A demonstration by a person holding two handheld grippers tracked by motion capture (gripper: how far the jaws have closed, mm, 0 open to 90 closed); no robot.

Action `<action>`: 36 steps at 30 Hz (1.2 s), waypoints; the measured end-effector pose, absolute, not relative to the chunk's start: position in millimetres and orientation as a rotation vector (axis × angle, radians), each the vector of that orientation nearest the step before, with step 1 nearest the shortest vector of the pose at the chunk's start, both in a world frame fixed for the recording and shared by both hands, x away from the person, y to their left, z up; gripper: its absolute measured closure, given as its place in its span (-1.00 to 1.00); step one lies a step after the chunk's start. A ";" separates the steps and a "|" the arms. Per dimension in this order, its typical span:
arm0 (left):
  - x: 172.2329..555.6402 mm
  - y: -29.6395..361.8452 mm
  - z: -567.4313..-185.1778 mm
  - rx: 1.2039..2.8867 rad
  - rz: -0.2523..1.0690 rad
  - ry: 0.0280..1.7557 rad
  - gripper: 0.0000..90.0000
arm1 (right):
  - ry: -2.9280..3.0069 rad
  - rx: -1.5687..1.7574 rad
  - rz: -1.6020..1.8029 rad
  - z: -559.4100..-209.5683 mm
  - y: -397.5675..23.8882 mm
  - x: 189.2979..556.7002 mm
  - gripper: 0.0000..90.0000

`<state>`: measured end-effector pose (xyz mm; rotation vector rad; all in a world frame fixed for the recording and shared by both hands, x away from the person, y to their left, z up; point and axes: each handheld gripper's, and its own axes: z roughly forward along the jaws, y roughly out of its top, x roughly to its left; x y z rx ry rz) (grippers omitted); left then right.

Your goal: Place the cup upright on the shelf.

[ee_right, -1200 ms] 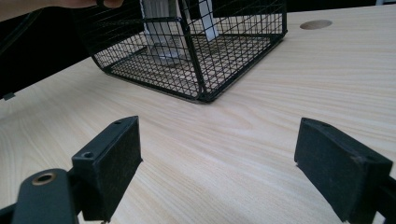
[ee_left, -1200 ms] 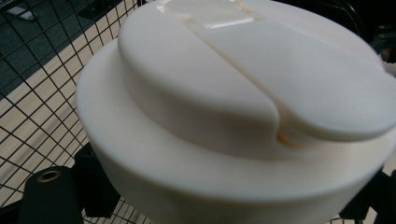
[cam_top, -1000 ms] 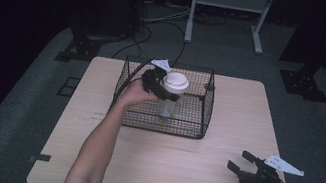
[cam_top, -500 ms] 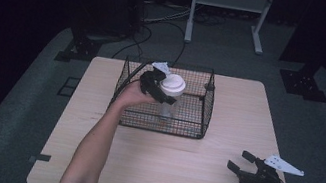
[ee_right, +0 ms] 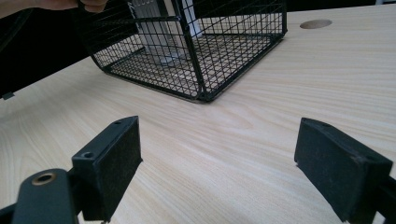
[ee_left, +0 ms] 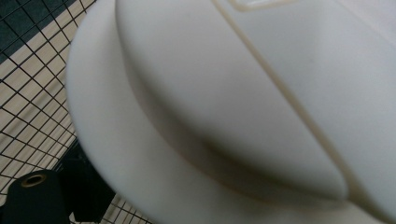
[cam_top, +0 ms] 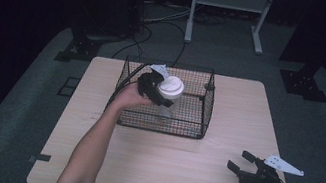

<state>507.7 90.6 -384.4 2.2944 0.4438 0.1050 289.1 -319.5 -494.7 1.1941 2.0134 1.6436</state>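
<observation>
1. Left gripper (cam_top: 158, 93) over the wire basket (cam_top: 206, 110), clamped on a white-lidded cup (cam_top: 171, 87); in the left gripper view the lid (ee_left: 243, 107) sits right against the camera, so how far the jaws stand apart cannot be told from there.
2. Cup upright, inside the basket's walls, bottom at or near the basket floor; contact with the floor not clear through the mesh.
3. Likely step: setting the cup down in the basket. Lower straight, lid level, no tilt toward the near wall.
4. Keep clear of the basket rim with the hand and the cable; a snag there may drag the light basket across the table (cam_top: 216, 182).
5. Release only once the cup's base rests flat; open slowly, then lift straight up so neither jaw catches the lid's edge.
6. Right gripper (cam_top: 243, 165) near the table's right front corner, jaws wide apart, holding nothing; well apart from the basket. Could steady the basket if it slides.
</observation>
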 end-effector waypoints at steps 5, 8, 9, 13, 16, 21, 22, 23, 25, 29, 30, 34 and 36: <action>507.1 90.7 -383.1 2.288 0.108 0.437 -0.77 | 2.014 1.194 1.644 -494.7 -319.5 289.1 -0.70; 506.3 91.3 -381.5 2.274 0.109 0.439 -0.83 | 2.014 1.193 1.643 -494.7 -319.5 289.1 -0.70; 505.7 91.8 -380.1 2.271 0.110 0.432 -0.84 | 2.014 1.194 1.643 -494.7 -319.5 289.1 -0.70; 502.1 93.3 -375.2 2.252 0.119 0.424 -0.92 | 2.013 1.195 1.643 -494.7 -319.6 289.2 -0.70; 500.5 94.4 -373.3 2.249 0.128 0.419 -0.94 | 2.014 1.196 1.643 -494.7 -319.6 289.2 -0.70; 497.9 97.0 -369.1 2.238 0.135 0.410 -0.96 | 2.011 1.201 1.645 -494.8 -319.9 289.6 -0.70; 497.2 97.6 -367.5 2.243 0.145 0.399 -0.96 | 2.013 1.201 1.645 -494.8 -319.9 289.6 -0.70; 496.4 97.5 -367.0 2.236 0.142 0.400 -0.96 | 2.014 1.200 1.644 -494.8 -319.8 289.6 -0.70; 494.3 98.0 -364.5 2.237 0.159 0.391 -0.96 | 2.017 1.198 1.641 -494.8 -319.7 289.5 -0.70; 491.7 100.7 -360.0 2.234 0.174 0.383 -0.96 | 2.016 1.199 1.644 -494.8 -320.0 289.6 -0.70; 490.6 101.2 -358.8 2.231 0.182 0.379 -0.96 | 2.017 1.198 1.644 -494.8 -320.0 289.6 -0.70; 487.7 103.3 -354.6 2.218 0.202 0.373 -0.97 | 2.019 1.199 1.645 -494.8 -320.5 290.0 -0.70; 486.7 104.2 -352.8 2.216 0.207 0.371 -0.97 | 2.019 1.199 1.646 -494.8 -320.6 290.2 -0.70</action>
